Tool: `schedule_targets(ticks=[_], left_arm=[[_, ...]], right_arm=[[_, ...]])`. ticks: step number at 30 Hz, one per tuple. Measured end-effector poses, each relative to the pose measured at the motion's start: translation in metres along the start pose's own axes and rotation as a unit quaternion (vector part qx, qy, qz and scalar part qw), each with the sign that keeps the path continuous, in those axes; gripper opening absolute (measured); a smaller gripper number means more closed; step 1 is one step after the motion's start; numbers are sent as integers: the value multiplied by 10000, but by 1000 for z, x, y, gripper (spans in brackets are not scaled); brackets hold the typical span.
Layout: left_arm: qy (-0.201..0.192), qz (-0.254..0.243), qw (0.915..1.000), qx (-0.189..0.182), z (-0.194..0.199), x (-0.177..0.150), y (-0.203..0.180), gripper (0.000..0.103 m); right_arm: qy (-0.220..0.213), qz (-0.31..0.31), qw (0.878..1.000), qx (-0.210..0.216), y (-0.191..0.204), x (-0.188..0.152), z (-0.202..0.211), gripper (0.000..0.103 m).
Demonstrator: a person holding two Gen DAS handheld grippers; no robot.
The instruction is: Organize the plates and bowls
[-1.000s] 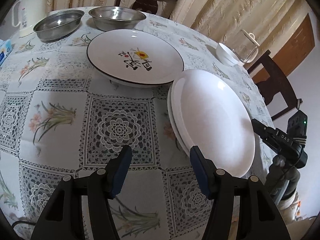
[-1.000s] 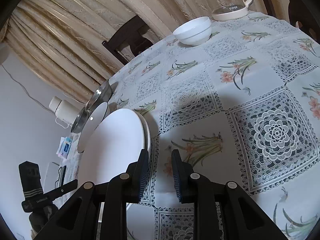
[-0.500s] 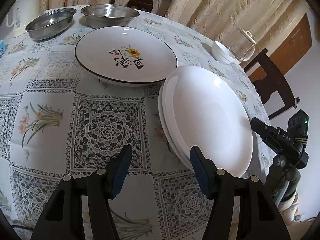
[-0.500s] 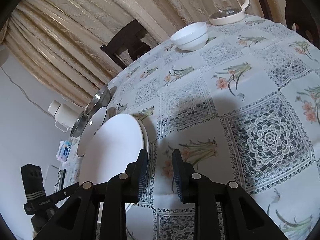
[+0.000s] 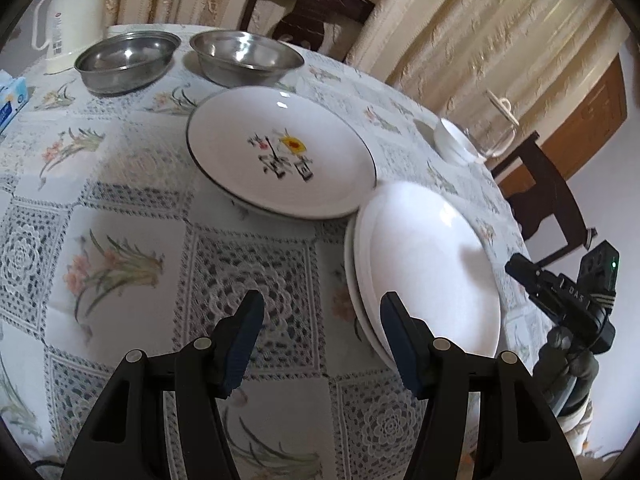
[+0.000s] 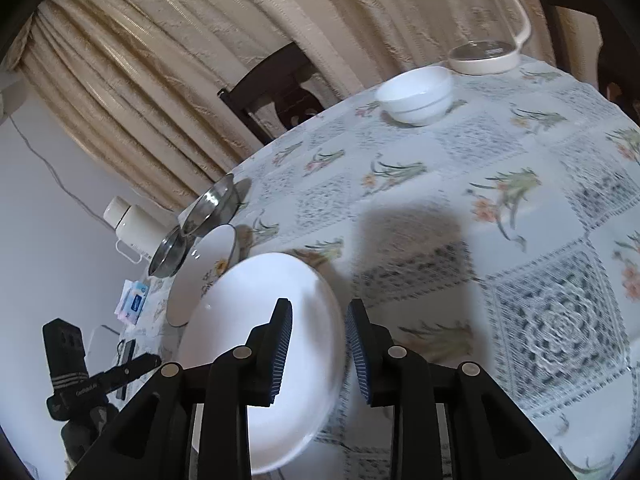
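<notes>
A stack of plain white plates (image 5: 428,264) lies at the table's right edge, its rim tucked under a larger plate with a black rim and a painted centre (image 5: 280,152). Behind stand two steel bowls (image 5: 126,60) (image 5: 244,56), and a small white bowl (image 5: 456,140) sits far right. My left gripper (image 5: 320,316) hangs open over the cloth, just left of the stack. In the right wrist view my right gripper (image 6: 319,320) is open with a narrow gap. The white plates (image 6: 248,328) lie beyond it, their rim showing between the fingers, and the white bowl (image 6: 414,94) is farther off.
A white kettle (image 5: 68,12) and a tissue pack (image 5: 10,100) stand at the far left. A glass jug (image 6: 486,40) is behind the small bowl. A camera on a tripod (image 5: 568,300) stands off the table beside the plates. Dark chairs and curtains ring the table.
My right gripper has moved closer to the white plates, which now fill more of its view. The left gripper's view has shifted slightly. No dish has moved.
</notes>
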State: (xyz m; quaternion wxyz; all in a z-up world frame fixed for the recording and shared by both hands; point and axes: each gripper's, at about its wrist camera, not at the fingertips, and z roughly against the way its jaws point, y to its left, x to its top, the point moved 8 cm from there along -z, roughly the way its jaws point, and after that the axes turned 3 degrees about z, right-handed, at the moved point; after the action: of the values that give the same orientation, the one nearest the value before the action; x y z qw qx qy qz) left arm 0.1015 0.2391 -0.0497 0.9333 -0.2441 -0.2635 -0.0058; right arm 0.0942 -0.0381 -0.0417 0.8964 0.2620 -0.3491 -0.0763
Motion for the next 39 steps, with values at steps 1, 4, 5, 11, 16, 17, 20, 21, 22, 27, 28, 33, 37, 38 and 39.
schedule_targets(ticks=[1, 4, 5, 11, 16, 17, 20, 21, 22, 27, 28, 33, 37, 38, 39], left_arm=[[-46, 42, 10000, -12, 1, 5, 1, 61], [-172, 216, 9996, -56, 1, 19, 7, 62], [-210, 288, 9993, -68, 0, 24, 9, 61], [-439, 715, 9965, 32, -10, 50, 33, 61], [-595, 692, 9955, 263, -23, 66, 46, 62], [-585, 702, 9955, 242, -25, 67, 48, 62], [-541, 782, 9953, 200, -35, 73, 52, 62], [-535, 810, 9951, 202, -38, 75, 54, 62], [-526, 844, 9949, 173, -40, 77, 56, 62], [-535, 953, 9940, 69, -51, 85, 63, 62], [-540, 955, 9939, 62, -53, 86, 64, 62], [-547, 903, 9944, 1, -63, 90, 66, 61], [-600, 842, 9946, -37, -67, 92, 67, 60], [-622, 833, 9946, -46, -67, 93, 67, 60], [-645, 826, 9945, -57, -68, 93, 67, 60]], right_arm=[[29, 13, 10000, 31, 3, 2, -2, 33], [123, 71, 9998, 106, 15, 6, -12, 35], [160, 108, 9997, 122, 20, 8, -17, 35], [320, 249, 9990, 179, 40, 15, -38, 36], [498, 283, 9980, 249, 53, 22, -59, 36], [549, 301, 9977, 271, 57, 24, -64, 36], [686, 394, 9964, 311, 69, 28, -78, 36], [721, 421, 9960, 317, 72, 30, -81, 36], [775, 458, 9954, 337, 77, 31, -86, 37], [972, 616, 9926, 398, 93, 38, -107, 41], [1014, 648, 9920, 386, 96, 39, -112, 41], [1277, 688, 9887, 382, 105, 40, -140, 42], [1522, 621, 9855, 410, 108, 39, -161, 42], [1594, 591, 9847, 393, 109, 38, -168, 42], [1643, 579, 9840, 386, 110, 37, -172, 42]])
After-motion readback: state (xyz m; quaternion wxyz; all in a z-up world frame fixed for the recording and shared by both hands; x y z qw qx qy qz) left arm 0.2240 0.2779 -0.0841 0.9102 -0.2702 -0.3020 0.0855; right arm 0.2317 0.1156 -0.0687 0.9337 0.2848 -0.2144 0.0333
